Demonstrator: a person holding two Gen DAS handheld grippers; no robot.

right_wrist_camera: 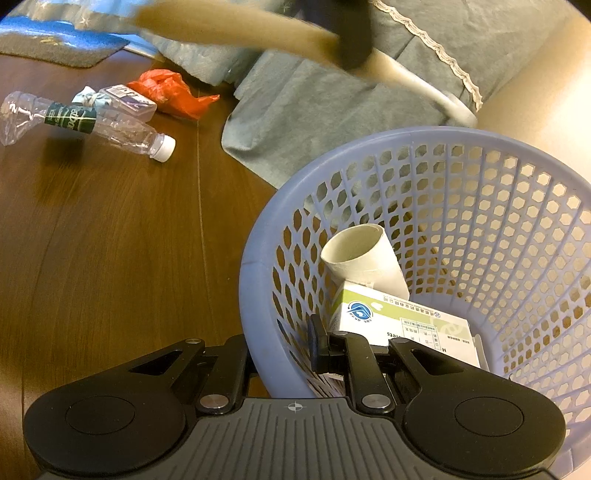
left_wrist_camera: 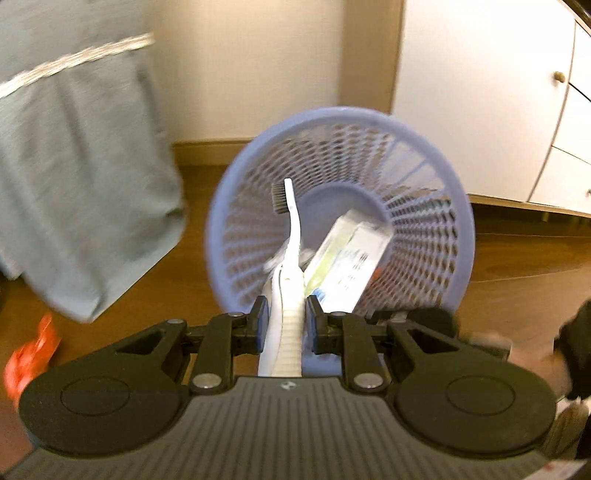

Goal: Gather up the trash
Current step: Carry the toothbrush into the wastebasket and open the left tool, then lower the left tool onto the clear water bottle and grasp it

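Observation:
My left gripper [left_wrist_camera: 286, 310] is shut on the handle of a white toothbrush [left_wrist_camera: 291, 229] with dark bristles, whose head points into the lilac mesh basket [left_wrist_camera: 332, 112] just ahead. A white and green box [left_wrist_camera: 351, 254] leans inside the basket. In the right wrist view my right gripper [right_wrist_camera: 282, 347] is shut on the near wall of the basket [right_wrist_camera: 424, 134], one finger inside and one outside. The box [right_wrist_camera: 406, 325] and a cardboard tube [right_wrist_camera: 365, 254] lie in it. A blurred forearm [right_wrist_camera: 221, 26] carries the toothbrush [right_wrist_camera: 443, 99] above the basket's far rim.
On the wooden floor to the left lie a crushed clear bottle [right_wrist_camera: 110, 125], a small clear container [right_wrist_camera: 129, 101] and a red plastic bag [right_wrist_camera: 170, 92]. A grey-green bed cover [right_wrist_camera: 332, 110] hangs behind the basket. A white cabinet [left_wrist_camera: 480, 92] stands at the right.

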